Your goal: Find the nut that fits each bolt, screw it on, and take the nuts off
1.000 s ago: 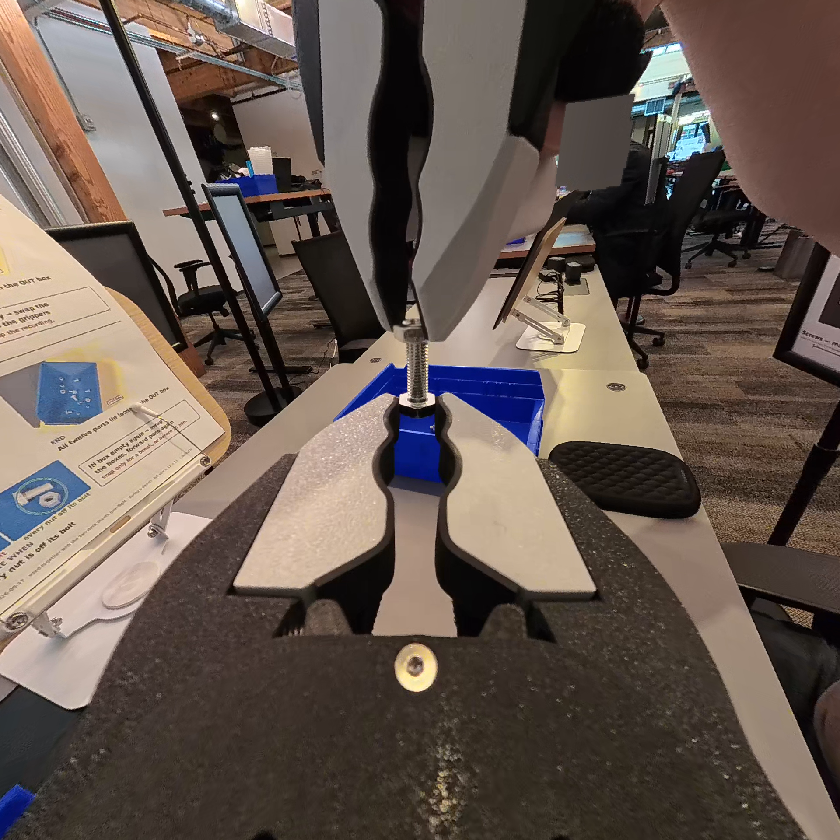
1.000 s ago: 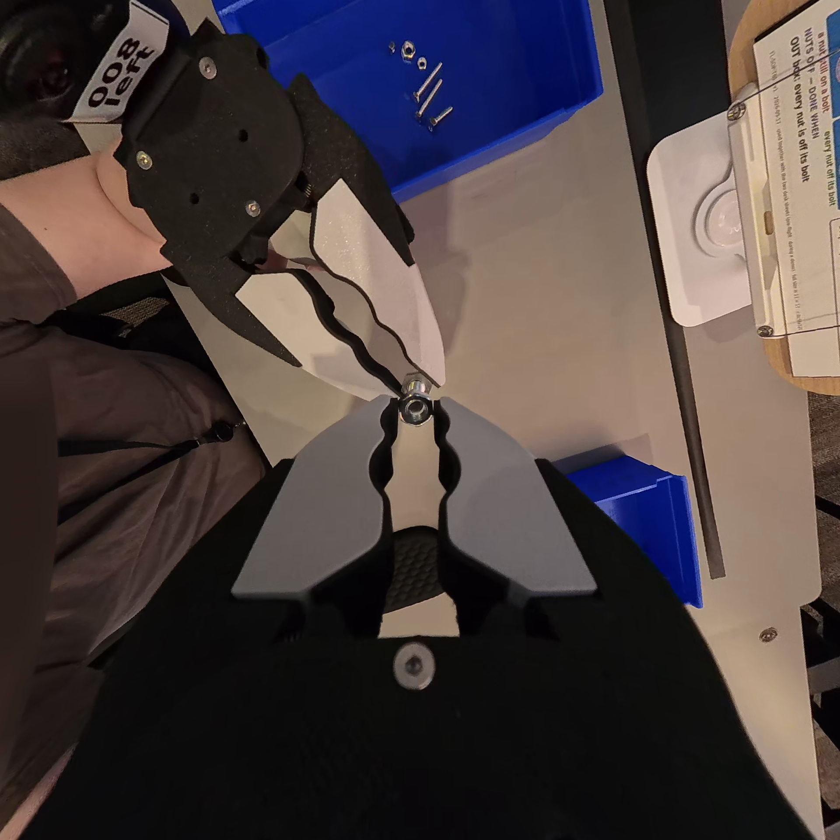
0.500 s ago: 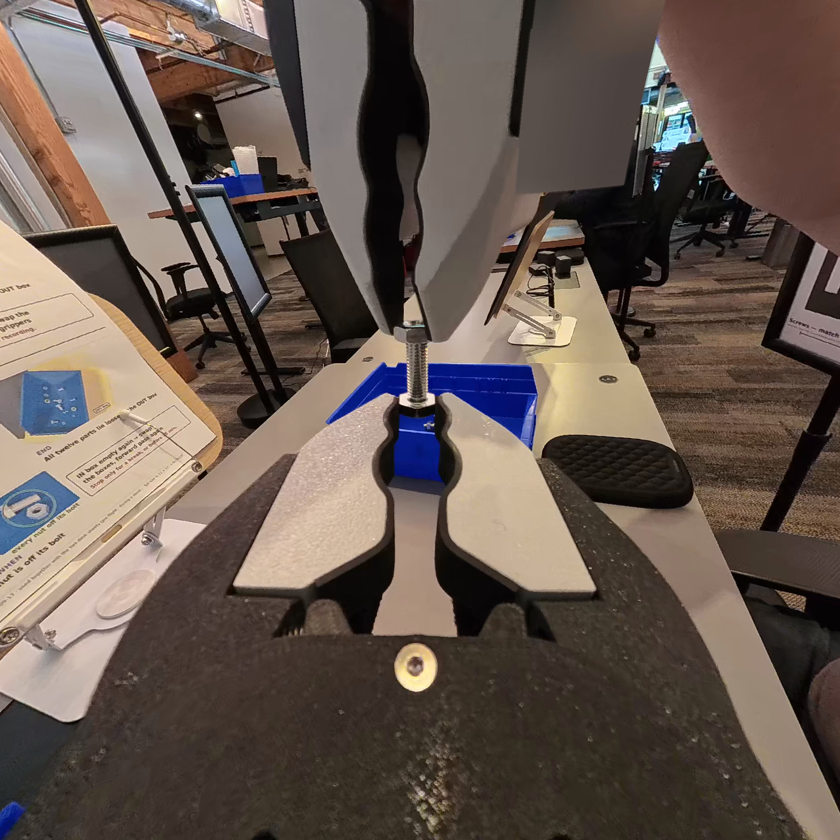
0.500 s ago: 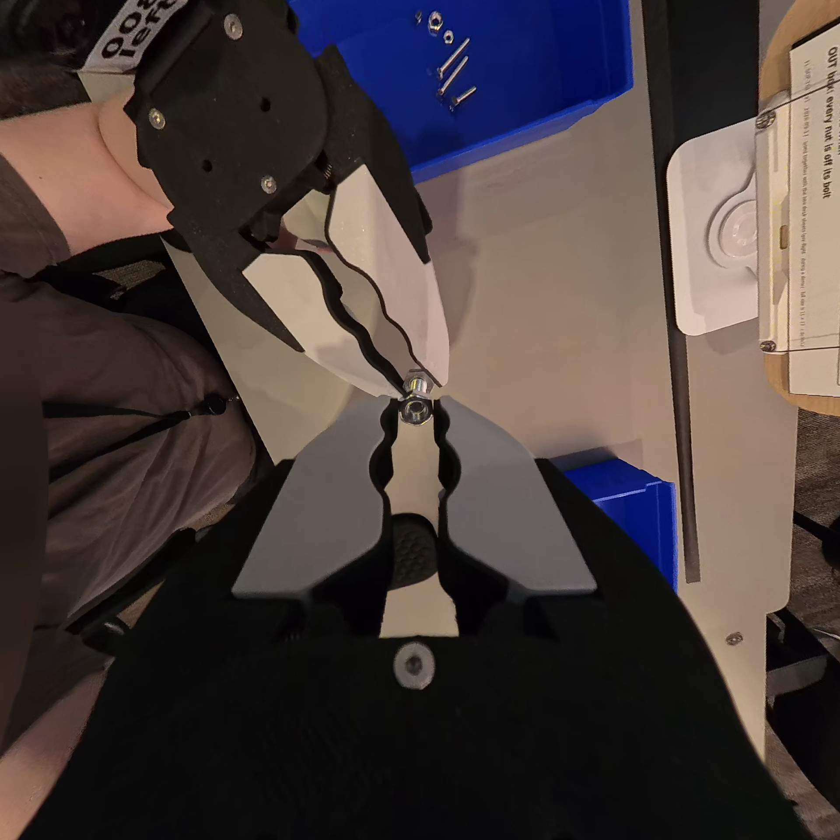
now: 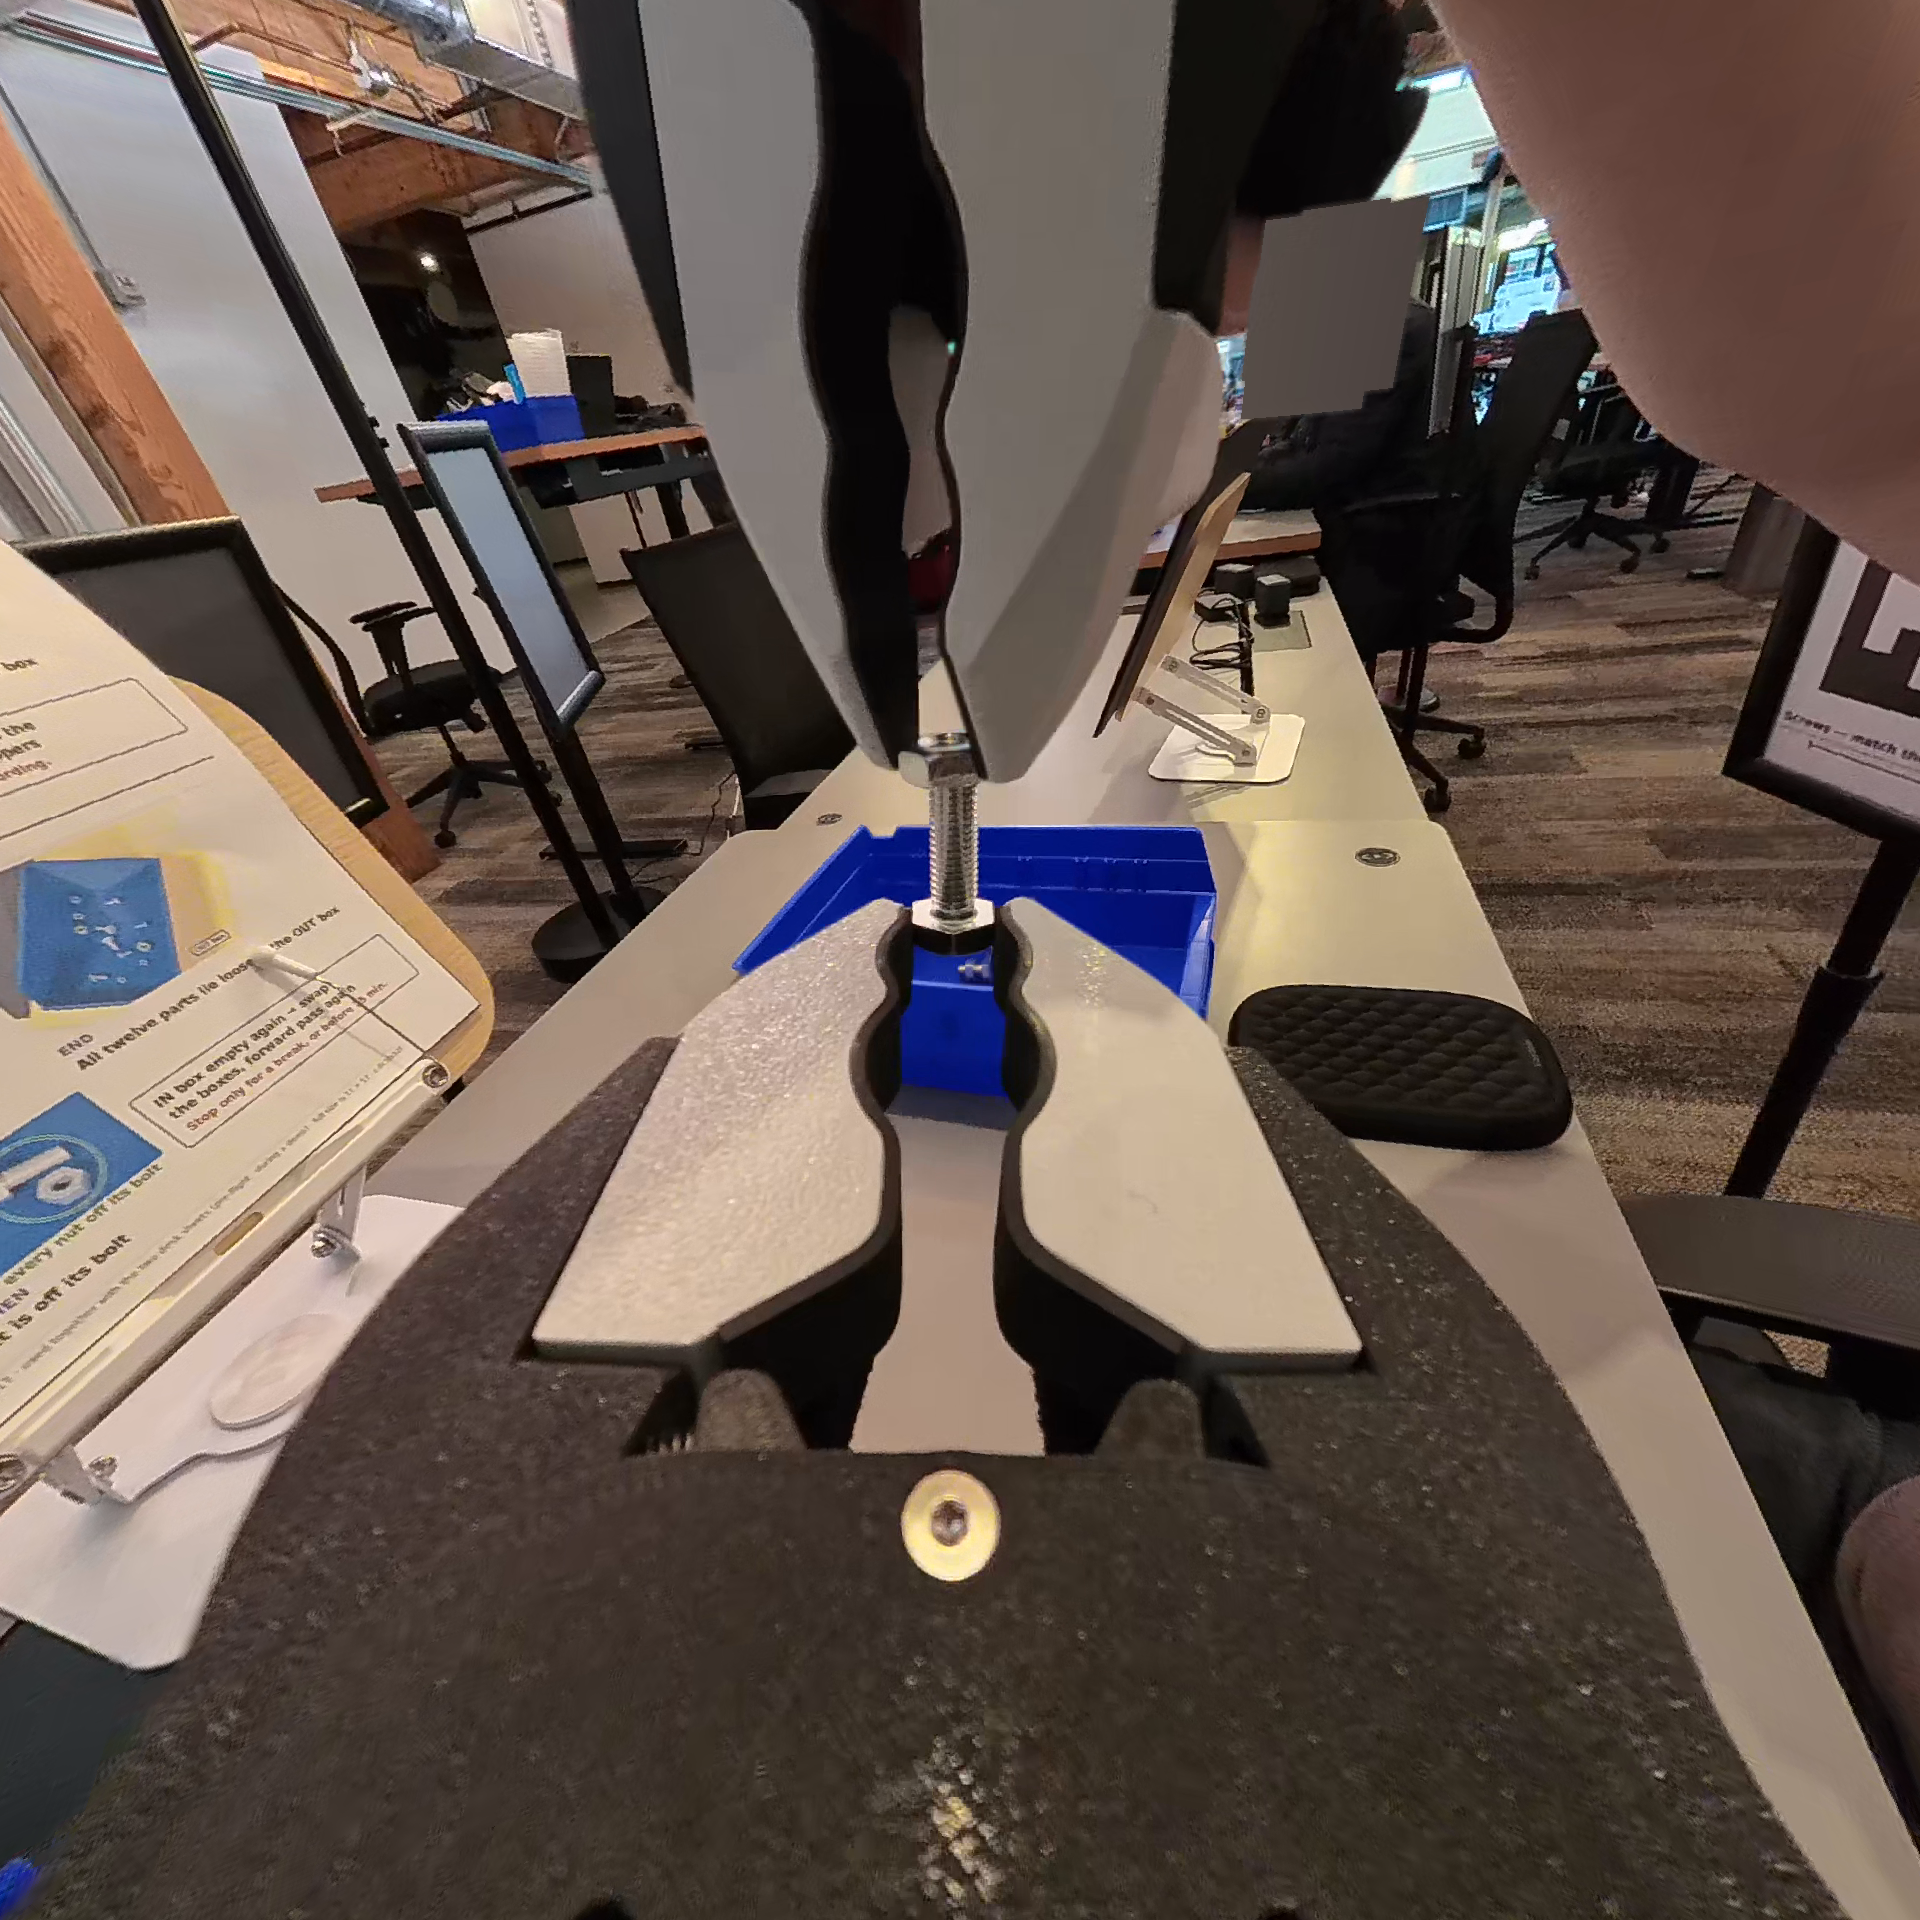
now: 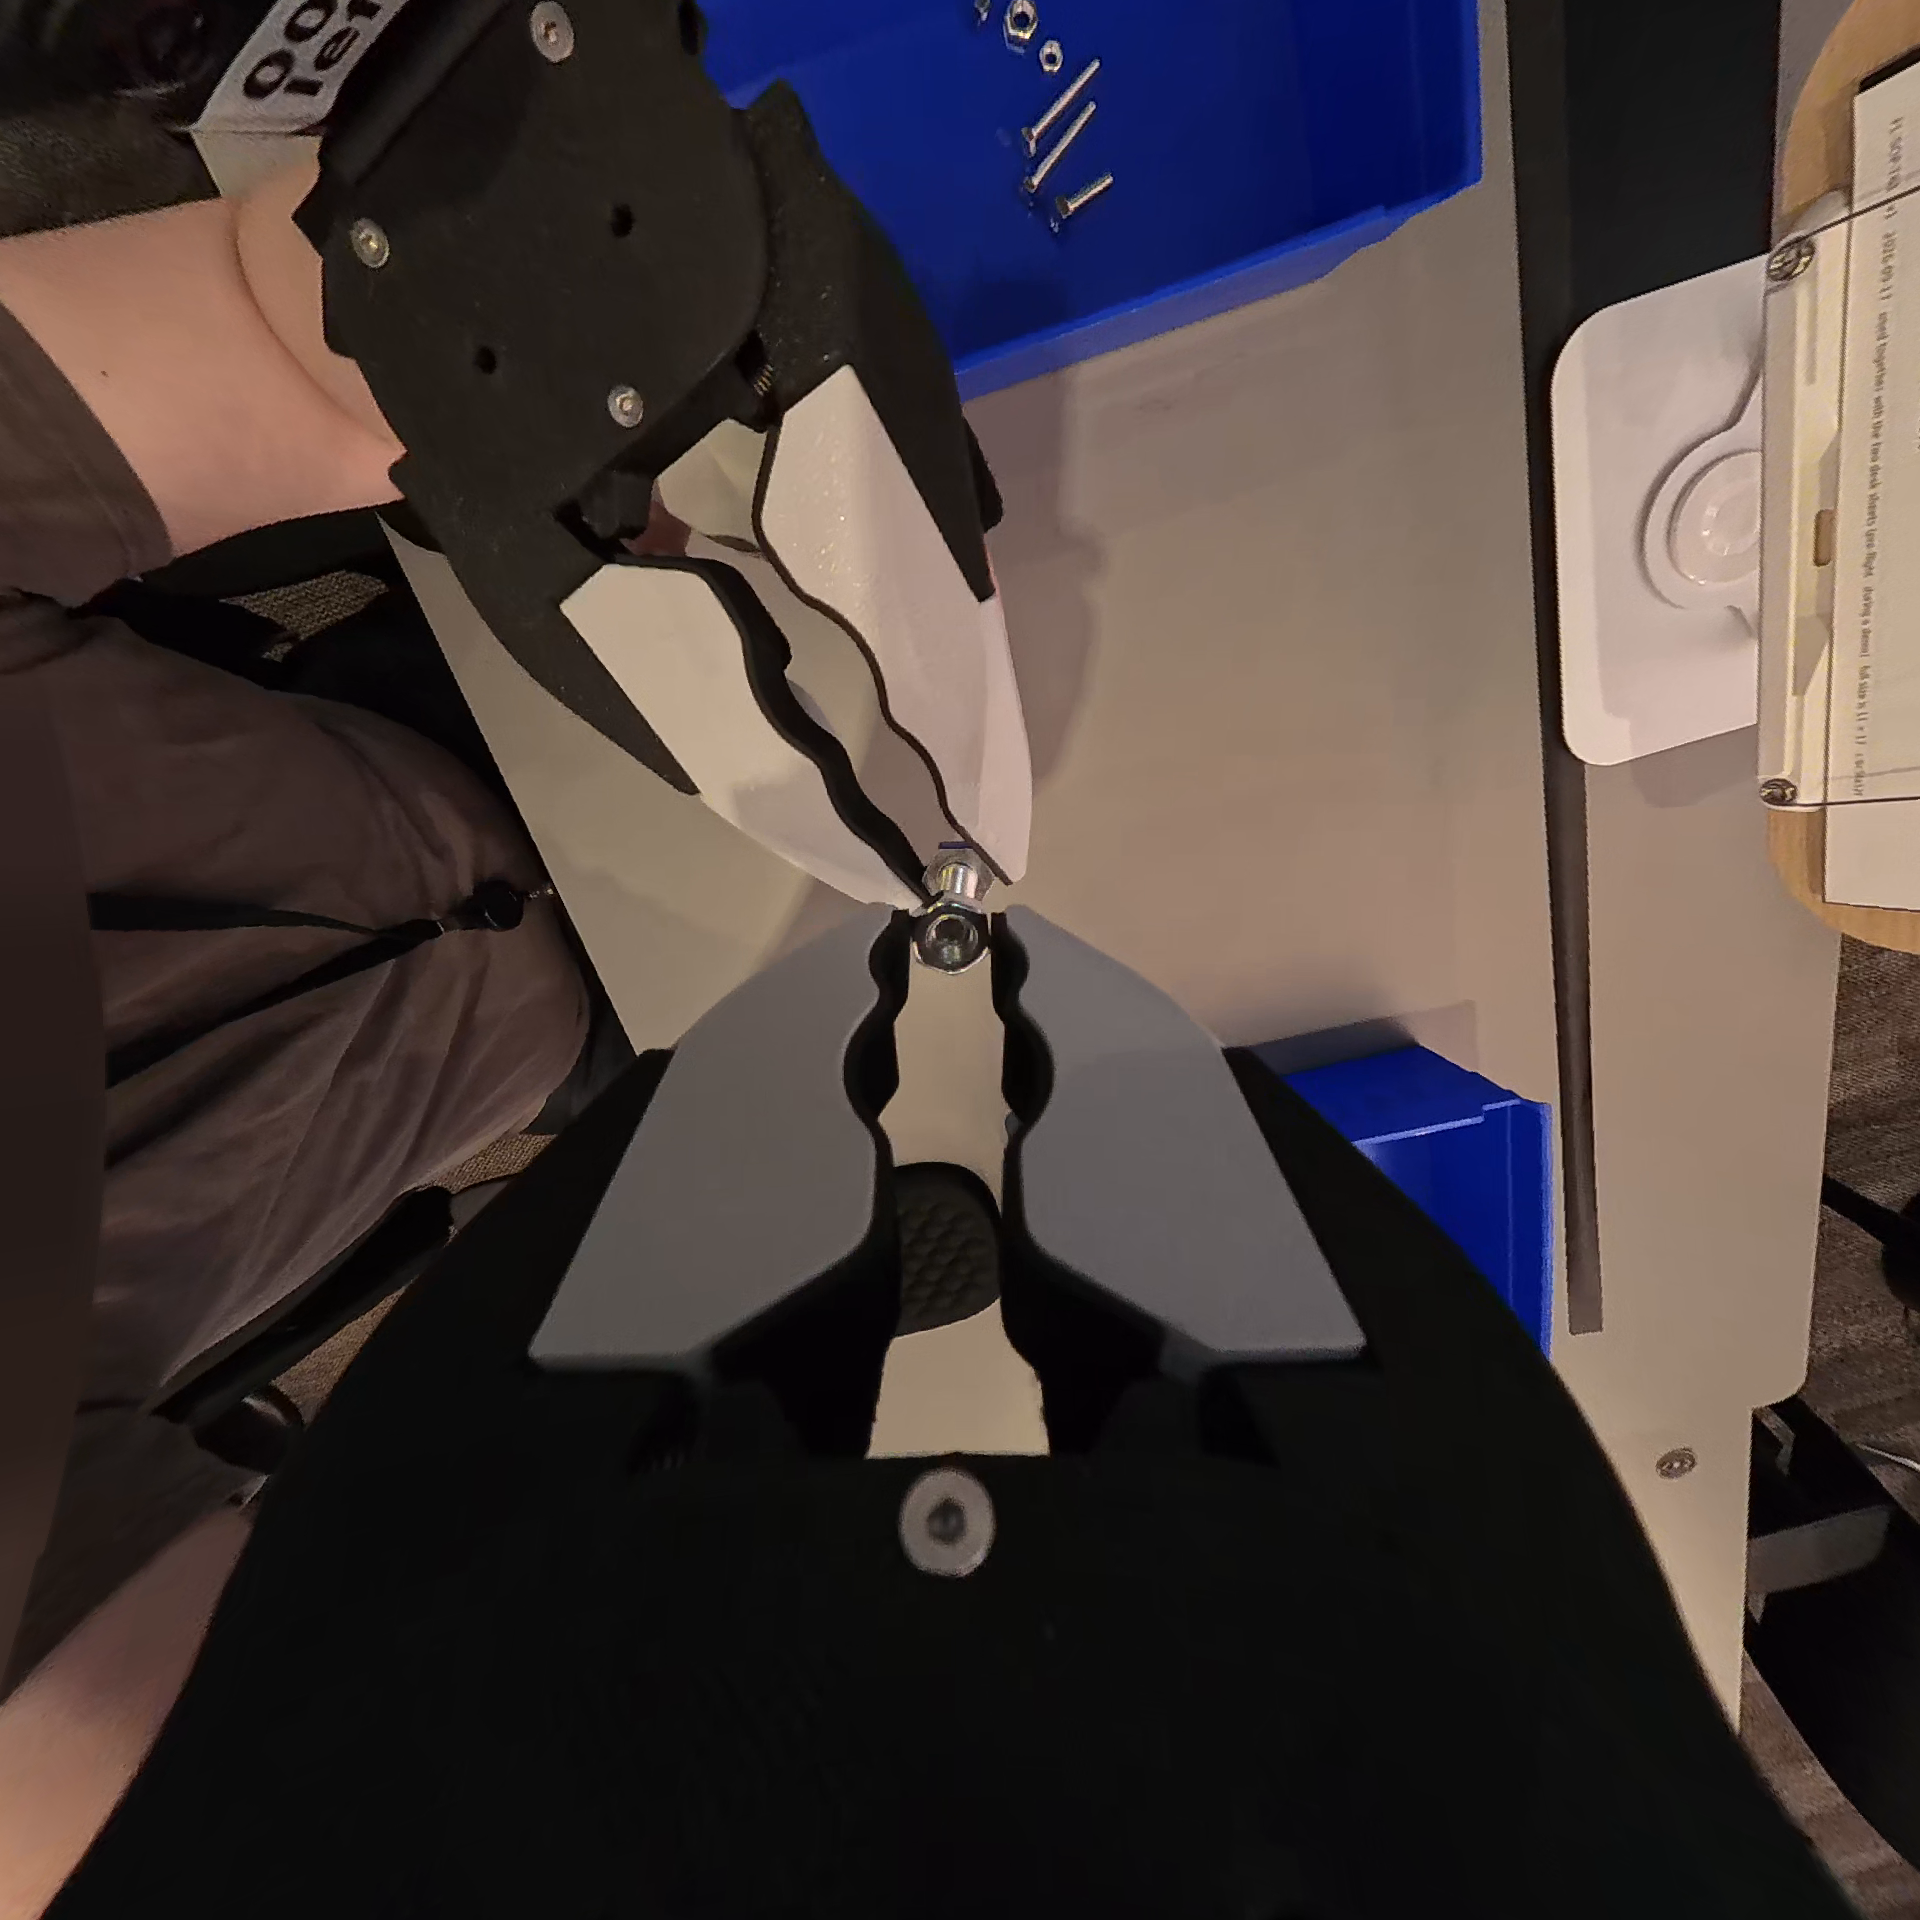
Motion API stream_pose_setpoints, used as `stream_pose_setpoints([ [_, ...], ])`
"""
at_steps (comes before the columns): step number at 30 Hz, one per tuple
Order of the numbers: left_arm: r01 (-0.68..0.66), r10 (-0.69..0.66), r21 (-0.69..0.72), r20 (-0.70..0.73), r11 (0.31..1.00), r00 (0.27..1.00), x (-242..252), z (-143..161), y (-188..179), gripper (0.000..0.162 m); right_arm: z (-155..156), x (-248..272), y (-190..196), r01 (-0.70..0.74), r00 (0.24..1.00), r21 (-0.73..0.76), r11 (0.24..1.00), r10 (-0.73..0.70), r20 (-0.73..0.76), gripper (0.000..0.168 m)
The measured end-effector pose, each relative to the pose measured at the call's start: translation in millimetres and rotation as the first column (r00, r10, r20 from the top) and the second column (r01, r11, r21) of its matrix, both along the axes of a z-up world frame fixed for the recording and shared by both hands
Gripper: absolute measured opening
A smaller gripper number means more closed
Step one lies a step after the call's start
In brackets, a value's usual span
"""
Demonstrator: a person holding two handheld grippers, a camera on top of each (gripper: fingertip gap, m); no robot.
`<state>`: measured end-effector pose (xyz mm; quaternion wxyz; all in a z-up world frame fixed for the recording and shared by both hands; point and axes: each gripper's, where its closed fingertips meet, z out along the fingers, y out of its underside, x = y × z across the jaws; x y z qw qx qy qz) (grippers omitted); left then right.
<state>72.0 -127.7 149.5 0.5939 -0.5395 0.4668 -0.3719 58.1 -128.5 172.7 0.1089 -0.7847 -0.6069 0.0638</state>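
Note:
A silver bolt (image 5: 951, 852) stands upright between my two grippers, above the grey table (image 5: 1340, 935). My left gripper (image 5: 951, 930) is shut on its lower hex end, which looks like the bolt head. My right gripper (image 5: 940, 753) comes down from above and is shut on the hex nut (image 5: 940, 769) at the upper end. In the right wrist view I look down the bolt's axis. There my right gripper (image 6: 948, 940) pinches the nut (image 6: 945, 940), and the left gripper (image 6: 961, 871) reaches in from the upper left, tips just beyond it.
A blue bin (image 6: 1247, 260) holds several loose bolts and nuts (image 6: 1060, 135). A second blue bin (image 6: 1455, 1195) sits nearer; one also shows behind the bolt (image 5: 1101, 847). An instruction sheet on a stand (image 5: 156, 935) is at the left, and a black pad (image 5: 1403, 1060) at the right. The tips of both grippers are at nearly the same place.
The right wrist view has turned about the bolt's axis, so the parts bin has swung up and to the right. Both grippers keep their hold and the bolt stays upright.

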Motion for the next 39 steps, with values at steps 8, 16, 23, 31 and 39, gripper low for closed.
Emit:
stream_pose_setpoints([
  [8,0.006,-0.006,-0.019,0.013,1.000,1.000,-0.2,0.4,1.2,0.014,-0.6,-0.4,1.9,0.005,1.000,0.009,1.000,-0.005,0.001,0.017],
  [16,0.007,-0.006,-0.028,0.028,1.000,1.000,-3.6,2.9,2.2,0.014,-3.1,-1.5,3.1,-0.003,1.000,0.014,1.000,0.003,0.000,0.017],
  [23,0.006,-0.005,-0.026,0.029,1.000,1.000,-4.2,3.7,2.1,0.014,-2.8,-2.5,3.1,-0.012,1.000,0.017,1.000,0.012,-0.002,0.018],
  [31,0.006,-0.006,-0.025,0.030,1.000,1.000,-5.1,4.4,1.8,0.014,-3.0,-2.2,2.8,-0.022,1.000,0.024,0.999,0.022,0.006,0.021],
  [39,0.005,-0.004,-0.022,0.033,1.000,0.999,-5.0,5.1,1.2,0.014,-2.5,-4.6,2.2,-0.042,0.999,0.039,0.998,0.042,0.001,0.026],
])
